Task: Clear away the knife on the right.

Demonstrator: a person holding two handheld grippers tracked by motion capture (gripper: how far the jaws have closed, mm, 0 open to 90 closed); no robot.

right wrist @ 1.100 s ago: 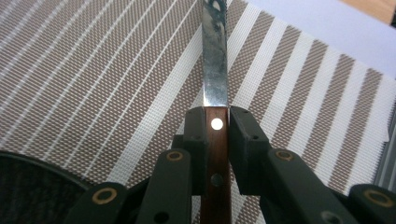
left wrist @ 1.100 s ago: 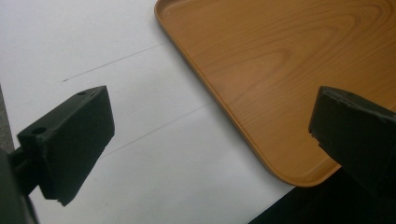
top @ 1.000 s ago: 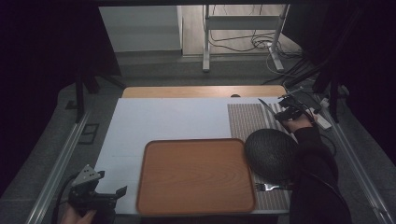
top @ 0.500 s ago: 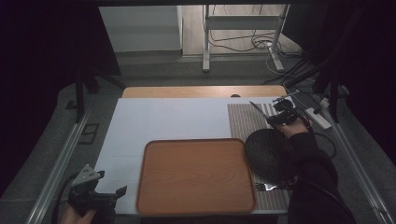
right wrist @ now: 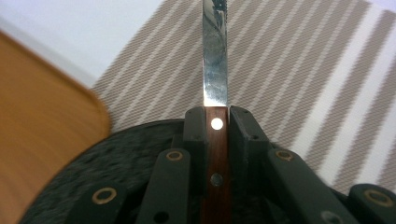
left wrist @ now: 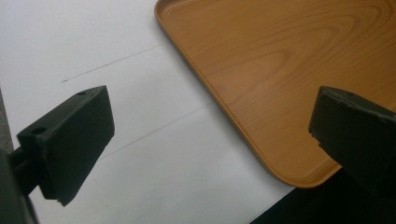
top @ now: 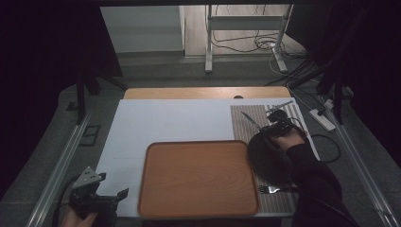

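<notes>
Right claw point(right wrist: 217, 116) is clamped on the wooden handle of a knife point(right wrist: 215, 70), blade projecting forward over the striped placemat point(right wrist: 299, 84); in the high view this sits right of centre, above the dark plate point(top: 267, 158). The grip at the handle's front end likely steadies the blade for laying it beside the plate. Left claw point(left wrist: 210, 140), jaws wide apart and holding nothing, idles at lower left near the wooden tray point(left wrist: 299, 70), clear of the work.
</notes>
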